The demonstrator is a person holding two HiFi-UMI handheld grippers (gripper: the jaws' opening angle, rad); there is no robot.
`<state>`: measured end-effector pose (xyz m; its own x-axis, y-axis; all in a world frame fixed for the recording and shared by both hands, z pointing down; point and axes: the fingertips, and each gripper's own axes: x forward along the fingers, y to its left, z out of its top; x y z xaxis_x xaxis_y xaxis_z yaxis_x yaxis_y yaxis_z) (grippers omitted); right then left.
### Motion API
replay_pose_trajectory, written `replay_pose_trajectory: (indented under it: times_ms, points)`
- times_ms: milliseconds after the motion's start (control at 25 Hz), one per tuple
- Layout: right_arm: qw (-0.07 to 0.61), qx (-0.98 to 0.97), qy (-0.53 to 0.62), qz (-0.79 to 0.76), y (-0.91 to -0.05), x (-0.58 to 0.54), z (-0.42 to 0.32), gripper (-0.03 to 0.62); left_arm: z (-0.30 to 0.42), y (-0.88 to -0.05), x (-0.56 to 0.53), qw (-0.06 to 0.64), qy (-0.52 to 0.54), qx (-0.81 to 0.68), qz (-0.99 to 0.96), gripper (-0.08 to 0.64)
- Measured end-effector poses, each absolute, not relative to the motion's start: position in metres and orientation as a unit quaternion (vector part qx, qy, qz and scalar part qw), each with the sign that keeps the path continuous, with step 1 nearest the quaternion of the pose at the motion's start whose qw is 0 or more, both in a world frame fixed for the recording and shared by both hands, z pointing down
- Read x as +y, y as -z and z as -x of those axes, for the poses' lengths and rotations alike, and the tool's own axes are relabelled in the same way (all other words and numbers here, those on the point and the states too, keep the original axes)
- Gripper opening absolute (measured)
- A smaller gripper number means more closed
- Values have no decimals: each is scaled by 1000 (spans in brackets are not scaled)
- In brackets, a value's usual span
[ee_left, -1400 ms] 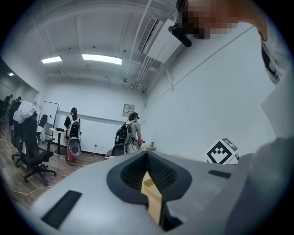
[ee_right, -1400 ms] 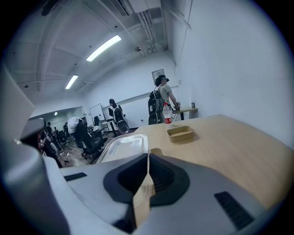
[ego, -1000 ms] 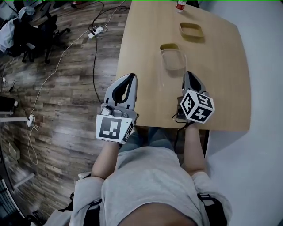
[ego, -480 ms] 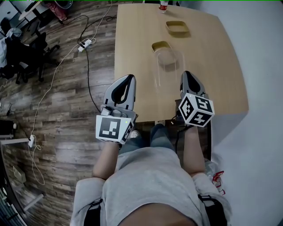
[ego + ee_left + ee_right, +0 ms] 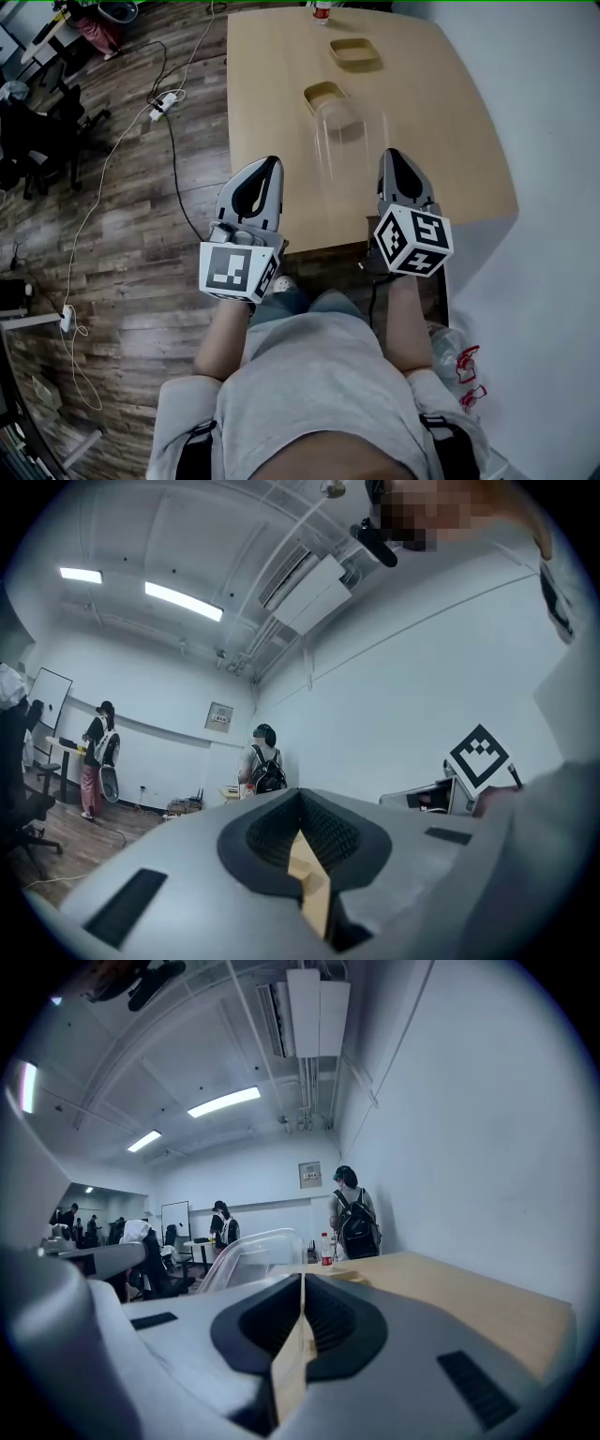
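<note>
Both grippers are held side by side at the near edge of a wooden table (image 5: pixel 450 141). My left gripper (image 5: pixel 268 165) is shut and holds nothing; its jaws (image 5: pixel 300 797) meet with no gap. My right gripper (image 5: pixel 390 155) is also shut and empty, its jaws (image 5: pixel 302 1279) closed together. Just beyond and between them stands a clear plastic container (image 5: pixel 352 131), seen in the right gripper view as a clear plastic container (image 5: pixel 248 1252) left of the jaws. Neither gripper touches it.
Two tan trays (image 5: pixel 322 94) (image 5: pixel 354 52) and a bottle (image 5: pixel 322 9) sit farther along the table. Cables and a power strip (image 5: pixel 159 98) lie on the wood floor at left, with office chairs (image 5: pixel 42 141). People stand far off (image 5: pixel 354 1218). A white wall runs along the right.
The table has slid up and away in the head view; the grippers now hang at its near edge. Both gripper views have tilted upward toward the ceiling. Both stay shut.
</note>
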<state>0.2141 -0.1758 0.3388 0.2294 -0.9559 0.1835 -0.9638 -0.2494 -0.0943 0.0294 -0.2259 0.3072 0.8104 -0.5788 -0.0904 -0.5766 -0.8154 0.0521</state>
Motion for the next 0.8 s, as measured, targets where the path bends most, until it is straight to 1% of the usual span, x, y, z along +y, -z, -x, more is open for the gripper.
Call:
replay_pose_trajectory:
  times_ms: [360,800]
  points:
    - [-3,-611,-63,-789,-312,-133,-214,20,-34,-297,-196,-3,58,-299,-953,15]
    - [-28,-604,-25,-796,-292,-21,-194,20,-25,-289,-99,-19,63,-282,-957,15]
